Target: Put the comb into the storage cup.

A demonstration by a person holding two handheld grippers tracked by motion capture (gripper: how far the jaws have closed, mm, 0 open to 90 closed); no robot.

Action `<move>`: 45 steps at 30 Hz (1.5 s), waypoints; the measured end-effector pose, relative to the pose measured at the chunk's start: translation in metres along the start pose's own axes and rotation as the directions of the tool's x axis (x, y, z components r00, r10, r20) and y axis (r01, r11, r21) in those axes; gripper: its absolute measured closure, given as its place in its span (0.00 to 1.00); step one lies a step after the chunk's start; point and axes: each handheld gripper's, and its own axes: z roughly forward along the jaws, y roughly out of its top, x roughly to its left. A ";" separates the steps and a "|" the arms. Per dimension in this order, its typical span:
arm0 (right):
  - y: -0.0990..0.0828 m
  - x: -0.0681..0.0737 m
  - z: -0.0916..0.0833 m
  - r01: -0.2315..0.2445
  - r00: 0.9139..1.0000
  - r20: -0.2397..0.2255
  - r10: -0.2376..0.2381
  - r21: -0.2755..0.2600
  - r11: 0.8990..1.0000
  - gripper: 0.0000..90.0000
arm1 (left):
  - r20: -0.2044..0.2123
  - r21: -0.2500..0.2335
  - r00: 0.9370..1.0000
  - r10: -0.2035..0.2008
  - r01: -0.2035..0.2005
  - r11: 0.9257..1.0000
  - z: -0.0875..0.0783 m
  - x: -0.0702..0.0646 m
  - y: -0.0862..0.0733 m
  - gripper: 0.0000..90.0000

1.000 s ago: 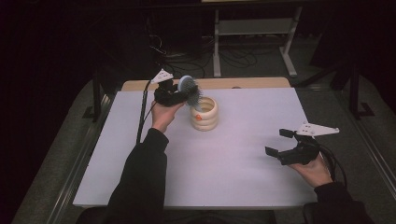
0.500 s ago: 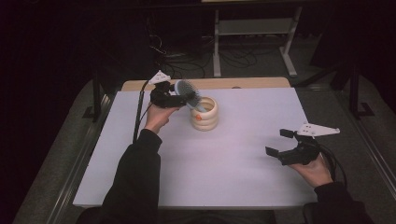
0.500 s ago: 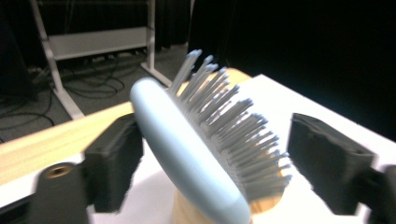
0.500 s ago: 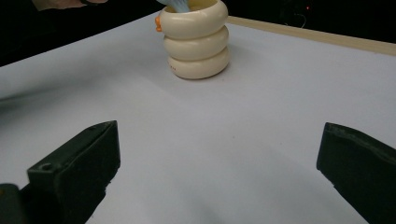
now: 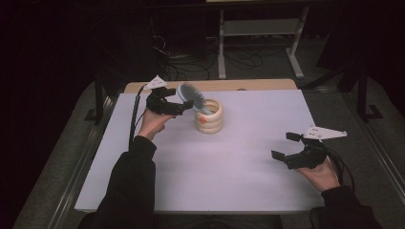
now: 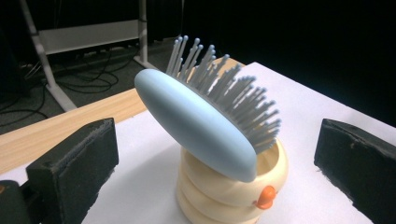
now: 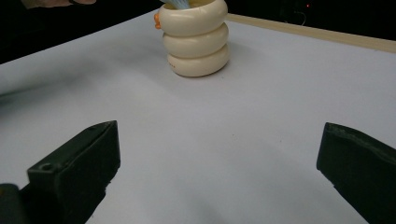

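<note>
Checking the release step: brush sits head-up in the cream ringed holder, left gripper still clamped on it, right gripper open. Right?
Not quite. The left gripper is open: in the left gripper view its jaws stand wide, clear of the brush, having just opened. The brush does sit head-up in the holder, and the right gripper is open.

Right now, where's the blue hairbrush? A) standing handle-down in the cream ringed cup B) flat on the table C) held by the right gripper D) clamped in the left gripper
A: the hairbrush leans out of the cream ringed cup, head up, with the left gripper open on either side of it and its fingers clear of it.
</note>
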 end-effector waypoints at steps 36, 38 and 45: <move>-0.001 0.001 0.001 0.005 1.000 0.004 -0.005 0.008 1.000 0.00 | 0.017 -0.076 1.000 0.021 -0.020 0.997 -0.063 -0.002 -0.042 0.00; -0.001 0.001 0.001 0.006 1.000 0.005 -0.006 0.009 1.000 0.00 | 0.011 -0.074 0.999 0.030 -0.029 0.997 -0.065 -0.002 -0.045 0.00; -0.002 0.001 0.001 0.005 1.000 0.005 -0.005 0.012 1.000 0.00 | 0.000 -0.070 1.000 0.029 -0.029 0.997 -0.073 -0.003 -0.055 0.00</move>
